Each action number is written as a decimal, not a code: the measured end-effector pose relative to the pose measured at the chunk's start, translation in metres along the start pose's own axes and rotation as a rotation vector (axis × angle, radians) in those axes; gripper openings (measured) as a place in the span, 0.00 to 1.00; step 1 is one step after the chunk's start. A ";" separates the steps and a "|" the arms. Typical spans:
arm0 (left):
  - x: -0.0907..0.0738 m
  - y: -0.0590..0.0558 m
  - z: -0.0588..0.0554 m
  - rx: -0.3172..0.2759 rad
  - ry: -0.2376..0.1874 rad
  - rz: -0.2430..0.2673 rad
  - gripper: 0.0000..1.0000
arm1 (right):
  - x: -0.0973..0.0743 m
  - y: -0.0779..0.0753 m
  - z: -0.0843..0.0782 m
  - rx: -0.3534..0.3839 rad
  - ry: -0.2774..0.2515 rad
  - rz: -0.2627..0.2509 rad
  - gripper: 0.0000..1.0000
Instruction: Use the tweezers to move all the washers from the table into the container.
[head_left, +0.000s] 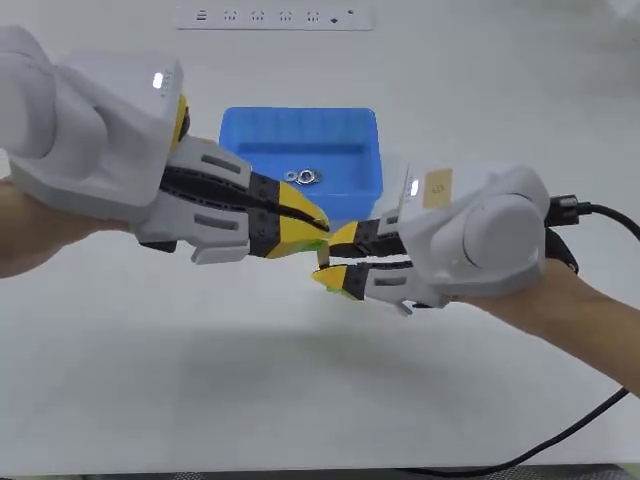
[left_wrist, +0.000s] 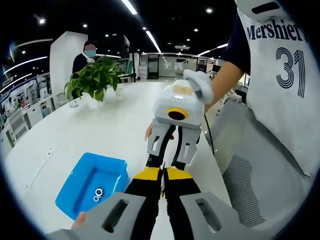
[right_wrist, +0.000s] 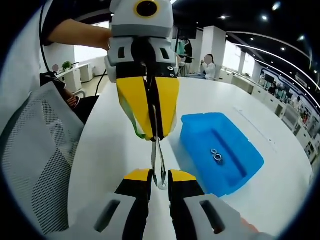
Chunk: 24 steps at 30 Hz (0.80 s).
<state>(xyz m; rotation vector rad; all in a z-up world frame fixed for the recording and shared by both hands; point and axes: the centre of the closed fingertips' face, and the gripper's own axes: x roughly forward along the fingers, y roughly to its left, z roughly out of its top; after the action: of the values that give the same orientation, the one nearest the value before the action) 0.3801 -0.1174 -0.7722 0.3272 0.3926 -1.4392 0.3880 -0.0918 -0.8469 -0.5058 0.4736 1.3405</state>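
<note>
- Left gripper (head_left: 312, 225): comes in from the left over the bench (head_left: 300, 380). Its yellow-tipped tongs are pressed together on one end of the tweezers (right_wrist: 158, 155).
- Right gripper (head_left: 330, 262): comes in from the right, tip to tip with the left one. Its tongs stand narrowly parted, with the other, rounded end of the tweezers between them. Whether they pinch it cannot be told.
- Tweezers: silver, slim, spanning the short gap between the two grippers, above the bench and just on the near side of the container.
- Container (head_left: 300, 135): blue, rectangular, open-topped, on the bench just beyond the gripper tips.
- Washers (head_left: 301, 178): a small cluster of metal rings on the container floor, near its near wall.
- Power strip (head_left: 272, 18): white, at the far edge of the bench.
- Cable (head_left: 600, 215): black, trailing off to the right from the right gripper.
- Potted plant (left_wrist: 95, 77): green, on the far part of the bench in the left gripper view.
</note>
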 end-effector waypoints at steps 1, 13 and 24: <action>0.000 0.001 -0.001 -0.001 0.003 0.001 0.06 | 0.000 0.000 0.000 0.001 0.001 0.001 0.14; 0.002 0.003 -0.006 -0.010 0.006 -0.004 0.06 | 0.005 0.000 -0.003 0.020 -0.002 0.008 0.14; 0.006 0.004 -0.010 -0.015 0.016 -0.012 0.06 | 0.007 0.000 -0.005 0.037 -0.005 0.011 0.14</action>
<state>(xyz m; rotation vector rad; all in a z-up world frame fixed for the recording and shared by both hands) 0.3835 -0.1182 -0.7841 0.3246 0.4192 -1.4457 0.3887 -0.0891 -0.8551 -0.4702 0.4969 1.3414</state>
